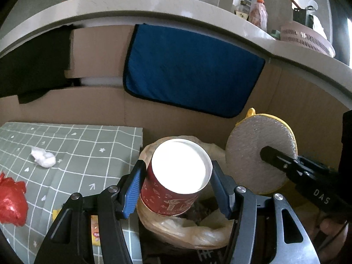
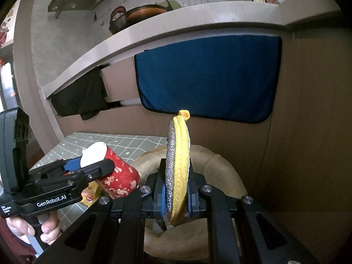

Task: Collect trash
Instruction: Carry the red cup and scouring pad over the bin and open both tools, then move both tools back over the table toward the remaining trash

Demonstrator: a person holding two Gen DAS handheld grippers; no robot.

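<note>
Both hands are loaded here, and what matters is that the bag-lined bin sits straight below them. The left gripper has its jaws spread wide around a red paper cup, blue pads pressing on the cup's sides. The cup is tipped, its white mouth up and toward the camera, its base pointing down at the bin opening just under it. The right gripper is clamped almost fully shut on a round scrubbing pad, silver mesh on one face and yellow on the other, held edge-on and upright with its little loop on top. Seen from the right wrist, the bin rim curves around just beyond that pad. So both items look ready to go straight down. A white tissue wad and red plastic bag lie on the checked mat to the left, well apart from either gripper.
</note>
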